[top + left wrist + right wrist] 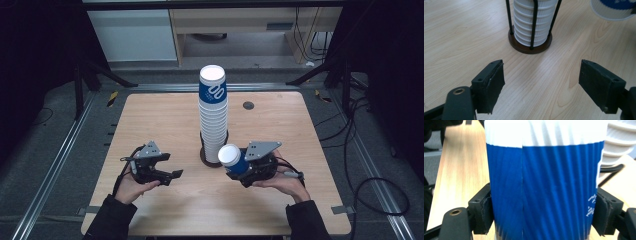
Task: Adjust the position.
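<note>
Here, a big light wooden tabletop (165, 115) with round corners is sitting in the middle of a dark room. Grey floor and metal rails are running along its sides.

In the middle of the tabletop a tall stack of white paper cups (213, 117) is standing upright. The top cup has a blue band with white marks on it. The stack is sitting in a round dark brown stand (530, 48) with thin black wire posts (534, 23) going up around it.

A person's two arms in dark sleeves are coming in from the bottom of the high view. Each hand is holding black tongs.

The right tongs (239, 171) are sitting just to the right of the stand's foot. They are squeezing one blue and white paper cup (544, 185) between their pads. This cup is tipped over on its side, with its white end (229, 154) pointing toward the stack. It is very near the stack, but I cannot tell if it is touching it.

The left tongs (172, 175) are sitting to the left of the stand, well apart from it. They are spread wide with nothing between them. Their black pads (495, 86) are pointing toward the stand.

A small dark round disc (248, 105) is lying on the far right part of the tabletop.
</note>
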### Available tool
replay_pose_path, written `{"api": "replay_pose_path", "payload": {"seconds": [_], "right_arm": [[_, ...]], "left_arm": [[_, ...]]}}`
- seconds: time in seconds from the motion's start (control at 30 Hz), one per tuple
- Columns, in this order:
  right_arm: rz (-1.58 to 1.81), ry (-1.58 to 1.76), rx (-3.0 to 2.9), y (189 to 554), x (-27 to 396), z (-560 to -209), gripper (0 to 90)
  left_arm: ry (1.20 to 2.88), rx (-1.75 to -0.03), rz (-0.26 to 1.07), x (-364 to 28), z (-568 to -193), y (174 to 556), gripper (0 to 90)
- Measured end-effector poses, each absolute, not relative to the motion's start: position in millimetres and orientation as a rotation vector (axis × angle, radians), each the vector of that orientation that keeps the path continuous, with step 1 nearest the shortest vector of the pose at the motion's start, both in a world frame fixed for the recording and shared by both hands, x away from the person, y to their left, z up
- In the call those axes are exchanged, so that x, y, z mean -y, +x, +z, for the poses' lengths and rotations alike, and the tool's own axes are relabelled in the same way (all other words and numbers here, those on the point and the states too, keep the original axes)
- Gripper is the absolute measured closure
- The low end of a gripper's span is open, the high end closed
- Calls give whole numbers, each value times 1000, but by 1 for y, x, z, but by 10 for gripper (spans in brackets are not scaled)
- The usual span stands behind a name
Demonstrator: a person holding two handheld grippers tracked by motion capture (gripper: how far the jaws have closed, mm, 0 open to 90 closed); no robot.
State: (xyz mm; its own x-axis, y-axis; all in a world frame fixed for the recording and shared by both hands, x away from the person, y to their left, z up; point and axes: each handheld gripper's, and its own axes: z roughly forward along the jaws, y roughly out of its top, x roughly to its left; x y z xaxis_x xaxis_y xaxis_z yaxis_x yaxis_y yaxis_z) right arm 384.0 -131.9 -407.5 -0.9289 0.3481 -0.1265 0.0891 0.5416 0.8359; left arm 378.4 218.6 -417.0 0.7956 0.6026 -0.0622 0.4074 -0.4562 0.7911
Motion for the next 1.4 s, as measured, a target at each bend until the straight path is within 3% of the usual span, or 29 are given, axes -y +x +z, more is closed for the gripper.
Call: {"api": "replay_pose_path", "payload": {"seconds": [1.4], "right_arm": [[1075,40,-2813,377,60,-449,205]], "left_arm": [[2237,-381,104,-168,-423,353,196]]}}
